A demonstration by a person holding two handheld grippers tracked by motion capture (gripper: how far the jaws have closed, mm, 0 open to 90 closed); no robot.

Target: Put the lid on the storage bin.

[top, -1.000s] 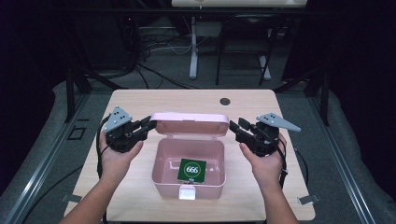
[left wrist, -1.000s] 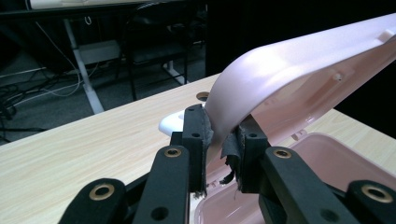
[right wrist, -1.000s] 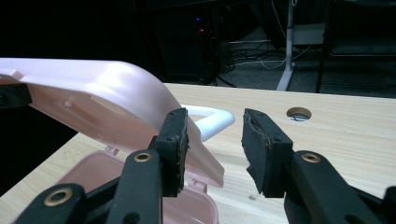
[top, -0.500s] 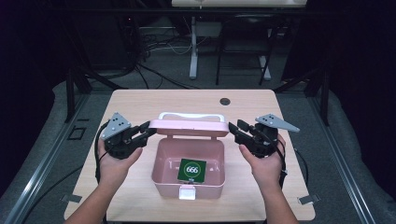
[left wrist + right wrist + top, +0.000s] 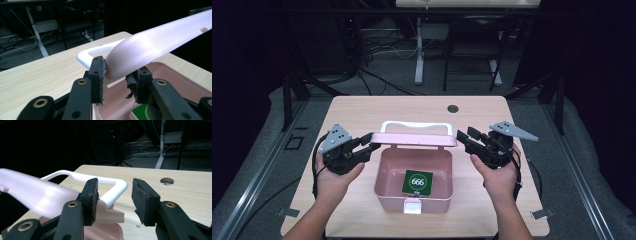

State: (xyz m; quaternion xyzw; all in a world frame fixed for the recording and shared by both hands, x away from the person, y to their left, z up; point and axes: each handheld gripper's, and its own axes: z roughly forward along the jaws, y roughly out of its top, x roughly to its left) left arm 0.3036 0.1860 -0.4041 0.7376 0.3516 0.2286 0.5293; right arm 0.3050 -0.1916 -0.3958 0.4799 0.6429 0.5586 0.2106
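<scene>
An open pink box (image 5: 412, 202) stands mid-table with a green card marked 666 (image 5: 417, 181) on its floor. Its pink lid (image 5: 419, 140) is tipped partway forward over the box, and the white handle (image 5: 417, 125) shows behind it. My left gripper (image 5: 371, 142) is shut on the lid's left end; in the left gripper view the lid (image 5: 155, 42) runs out from between the pads (image 5: 100, 72). My right gripper (image 5: 464, 137) stands open just beside the lid's right end. In the right gripper view the handle's corner (image 5: 117, 187) lies beyond the gap, and the lid (image 5: 37, 195) lies against the left jaw.
The wooden table (image 5: 362, 110) has a round cable hole (image 5: 453, 108) near its far edge. Dark floor, cables and a desk leg (image 5: 418, 55) lie beyond the table. A white latch (image 5: 413, 206) sits on the box's front wall.
The lid has tipped forward from near upright, so its handle now shows behind it. The left gripper has dropped a little with the lid. The right gripper has hardly moved.
</scene>
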